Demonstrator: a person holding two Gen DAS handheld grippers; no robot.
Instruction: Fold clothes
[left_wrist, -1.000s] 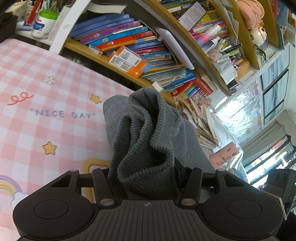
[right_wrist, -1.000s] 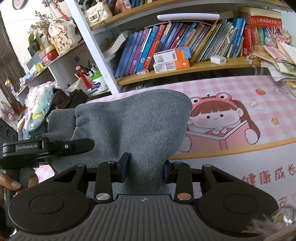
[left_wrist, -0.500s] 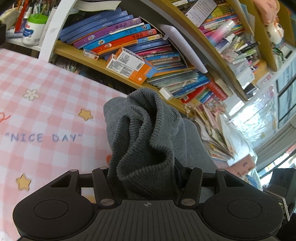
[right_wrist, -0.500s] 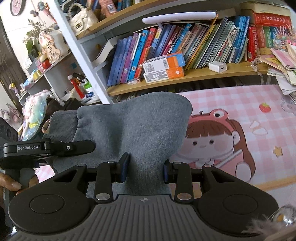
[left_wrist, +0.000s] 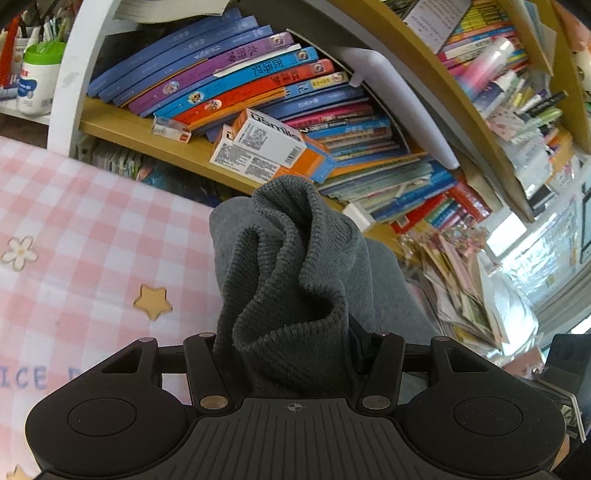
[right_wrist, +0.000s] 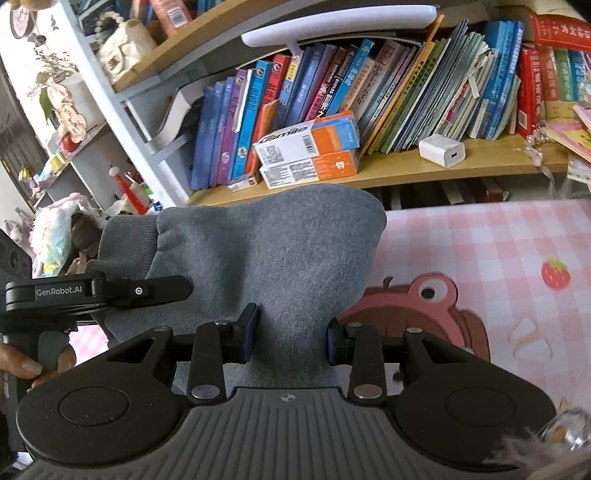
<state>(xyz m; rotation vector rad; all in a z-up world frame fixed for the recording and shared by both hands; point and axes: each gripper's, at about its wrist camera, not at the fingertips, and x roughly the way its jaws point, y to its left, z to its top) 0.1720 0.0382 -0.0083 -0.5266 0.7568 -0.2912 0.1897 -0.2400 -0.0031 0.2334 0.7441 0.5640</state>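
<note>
A grey fleece garment (right_wrist: 266, 251) with a ribbed knit cuff (left_wrist: 291, 280) is held up between both grippers above the pink checked mat (left_wrist: 74, 229). My left gripper (left_wrist: 284, 350) is shut on the bunched ribbed cuff, which hides its fingertips. My right gripper (right_wrist: 291, 336) is shut on the smooth grey fabric, which rises in front of it. In the right wrist view the left gripper (right_wrist: 110, 291) shows at the left, with the ribbed cuff (right_wrist: 125, 240) beside it.
A wooden bookshelf (right_wrist: 369, 173) full of books stands just behind the mat, with orange-and-white boxes (right_wrist: 310, 147) and a white charger (right_wrist: 443, 149) on it. The mat (right_wrist: 498, 258) carries a cartoon print. A white shelf post (left_wrist: 70, 74) stands at the left.
Both grippers have carried the garment forward toward the bookshelf, which now looks closer and larger. Both grips are unchanged.
</note>
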